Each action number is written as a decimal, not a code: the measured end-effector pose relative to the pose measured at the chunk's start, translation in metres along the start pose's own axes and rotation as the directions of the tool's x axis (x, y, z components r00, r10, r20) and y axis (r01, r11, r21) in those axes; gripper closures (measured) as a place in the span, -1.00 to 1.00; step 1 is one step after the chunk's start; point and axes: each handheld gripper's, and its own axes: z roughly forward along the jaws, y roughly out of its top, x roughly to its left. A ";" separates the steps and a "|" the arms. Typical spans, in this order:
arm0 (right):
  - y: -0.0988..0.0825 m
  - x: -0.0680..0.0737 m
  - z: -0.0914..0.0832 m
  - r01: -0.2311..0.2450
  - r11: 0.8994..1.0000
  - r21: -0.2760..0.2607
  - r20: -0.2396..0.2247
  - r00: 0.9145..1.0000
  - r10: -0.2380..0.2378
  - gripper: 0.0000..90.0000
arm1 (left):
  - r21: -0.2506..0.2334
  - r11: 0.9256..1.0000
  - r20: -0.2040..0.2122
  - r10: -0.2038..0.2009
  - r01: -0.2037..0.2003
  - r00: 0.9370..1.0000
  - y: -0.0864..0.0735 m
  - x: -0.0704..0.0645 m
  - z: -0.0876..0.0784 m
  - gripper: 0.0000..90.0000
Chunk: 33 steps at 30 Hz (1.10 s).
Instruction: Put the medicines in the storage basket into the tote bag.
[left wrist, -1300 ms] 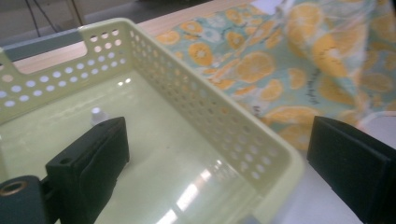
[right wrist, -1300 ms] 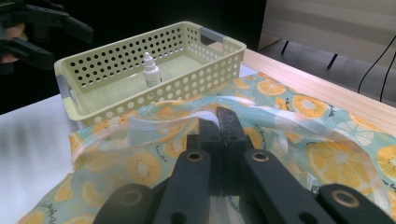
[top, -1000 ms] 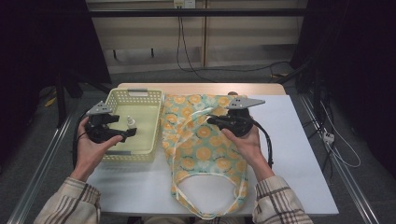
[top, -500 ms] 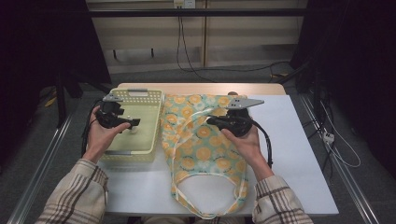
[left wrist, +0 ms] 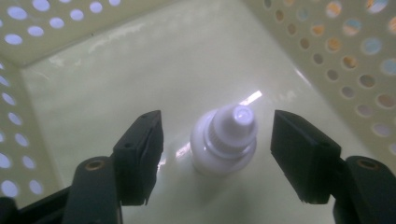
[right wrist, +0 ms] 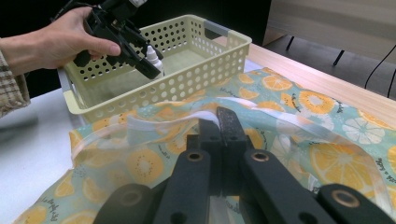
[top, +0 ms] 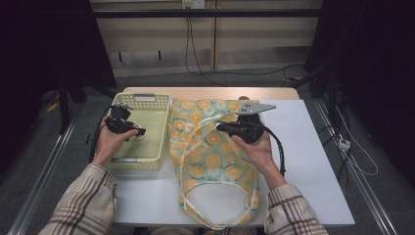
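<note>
Now, left gripper [left wrist: 212, 154]: we see it lowered deeper into the basket [top: 155, 110] than before, jaws spread either side of the bottle [left wrist: 225, 138].
Bottle: small, white, ribbed cap, upright on basket floor.
Right gripper [right wrist: 219, 122]: unmoved, jaws pressed together, pinching the citrus-print bag's [top: 210, 156] translucent strap [right wrist: 140, 125] on the bench [top: 313, 161].

White table [top: 313, 161], wooden strip along its far edge. Sitting on it: a pale yellow perforated basket [top: 157, 128] toward the left edge, and right beside it an orange-slice patterned bag [top: 210, 161], spread flat, reaching the near edge.
</note>
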 end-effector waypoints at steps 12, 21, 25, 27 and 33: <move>-0.001 -0.001 0.002 -0.003 1.000 0.010 0.002 1.000 0.003 1.00 | 0.067 0.997 0.002 0.025 -0.025 1.000 0.001 0.000 0.006 0.32; -0.002 -0.001 0.005 -0.006 1.000 0.017 -0.007 1.000 0.006 1.00 | -0.027 1.000 -0.032 -0.016 0.015 0.999 0.003 0.006 -0.011 0.33; -0.002 -0.002 0.004 -0.009 1.000 0.013 -0.006 1.000 0.009 1.00 | -0.083 0.996 -0.023 -0.012 0.010 1.000 0.005 0.002 -0.022 0.33; -0.001 -0.002 0.004 -0.009 1.000 0.012 -0.005 1.000 0.009 1.00 | -0.124 0.992 -0.012 -0.009 0.008 1.000 0.006 -0.002 -0.030 0.33; -0.002 -0.002 0.003 -0.010 1.000 0.012 -0.004 1.000 0.010 1.00 | -0.201 0.979 0.022 0.044 -0.039 0.999 0.009 -0.019 -0.053 0.33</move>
